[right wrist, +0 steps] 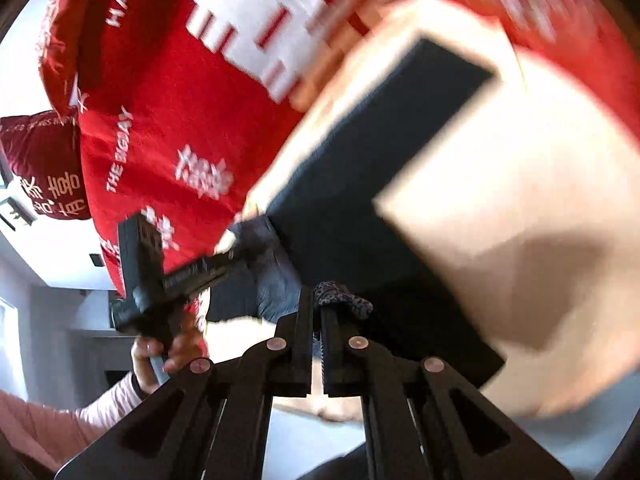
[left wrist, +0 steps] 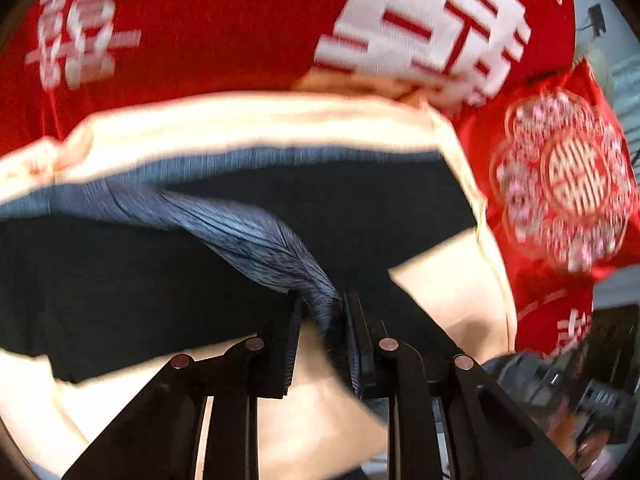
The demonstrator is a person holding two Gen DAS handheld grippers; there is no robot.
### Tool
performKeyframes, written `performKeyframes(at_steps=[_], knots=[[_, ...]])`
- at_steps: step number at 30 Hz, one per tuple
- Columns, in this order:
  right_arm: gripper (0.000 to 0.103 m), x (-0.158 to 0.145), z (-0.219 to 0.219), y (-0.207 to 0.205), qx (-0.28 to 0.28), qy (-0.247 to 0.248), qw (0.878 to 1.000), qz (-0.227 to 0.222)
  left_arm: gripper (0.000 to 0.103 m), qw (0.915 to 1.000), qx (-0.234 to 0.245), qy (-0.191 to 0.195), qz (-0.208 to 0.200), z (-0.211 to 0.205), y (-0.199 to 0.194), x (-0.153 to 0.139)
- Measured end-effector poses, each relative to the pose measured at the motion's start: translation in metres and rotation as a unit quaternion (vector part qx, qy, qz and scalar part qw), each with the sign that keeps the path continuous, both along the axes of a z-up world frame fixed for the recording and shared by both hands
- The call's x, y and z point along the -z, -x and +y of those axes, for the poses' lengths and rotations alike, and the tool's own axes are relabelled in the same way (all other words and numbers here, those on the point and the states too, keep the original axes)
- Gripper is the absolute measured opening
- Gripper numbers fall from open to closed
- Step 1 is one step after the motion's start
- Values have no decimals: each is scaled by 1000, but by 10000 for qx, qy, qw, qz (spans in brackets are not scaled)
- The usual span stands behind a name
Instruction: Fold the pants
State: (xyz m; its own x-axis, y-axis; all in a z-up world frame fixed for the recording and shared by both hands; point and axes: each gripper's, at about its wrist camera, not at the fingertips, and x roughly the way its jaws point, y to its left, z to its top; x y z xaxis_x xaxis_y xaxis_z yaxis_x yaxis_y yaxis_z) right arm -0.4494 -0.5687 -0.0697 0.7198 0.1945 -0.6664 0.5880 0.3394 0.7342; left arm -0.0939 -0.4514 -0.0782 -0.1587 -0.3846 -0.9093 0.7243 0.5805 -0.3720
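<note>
Dark pants [left wrist: 360, 208] lie spread on a cream sheet [left wrist: 452, 304]. In the left wrist view a stretch of their blue-grey ribbed waistband [left wrist: 256, 236] is drawn up off the sheet into my left gripper [left wrist: 322, 300], which is shut on it. In the right wrist view the pants [right wrist: 360, 160] run away up and to the right, and my right gripper [right wrist: 318, 296] is shut on a speckled dark bit of their edge [right wrist: 344, 300]. The left gripper [right wrist: 236, 256] shows there too at the left, held by a hand [right wrist: 176, 352] and clamped on the waistband. Both views are motion-blurred.
A red quilt [left wrist: 200, 20] with large white characters covers the bed behind the pants. A red patterned pillow [left wrist: 568, 184] lies at the right, and a dark red cushion [right wrist: 44, 160] at the far left. A pink sleeve [right wrist: 60, 424] reaches in at lower left.
</note>
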Motion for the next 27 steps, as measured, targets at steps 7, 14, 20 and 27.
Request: performKeyframes(at_steps=[7, 14, 20, 27], knots=[[3, -3, -118, -58, -120, 884, 9945, 543, 23, 9956, -162, 10, -926, -48, -40, -14], [5, 21, -174, -102, -260, 1282, 9841, 1205, 86, 9895, -468, -378, -1315, -39, -51, 4], [59, 36, -183, -117, -270, 1848, 9637, 1908, 86, 9783, -30, -1276, -1635, -42, -26, 66], [38, 22, -155, -104, -756, 1926, 9627, 1746, 86, 9773, -232, -1462, -1514, -41, -29, 86]])
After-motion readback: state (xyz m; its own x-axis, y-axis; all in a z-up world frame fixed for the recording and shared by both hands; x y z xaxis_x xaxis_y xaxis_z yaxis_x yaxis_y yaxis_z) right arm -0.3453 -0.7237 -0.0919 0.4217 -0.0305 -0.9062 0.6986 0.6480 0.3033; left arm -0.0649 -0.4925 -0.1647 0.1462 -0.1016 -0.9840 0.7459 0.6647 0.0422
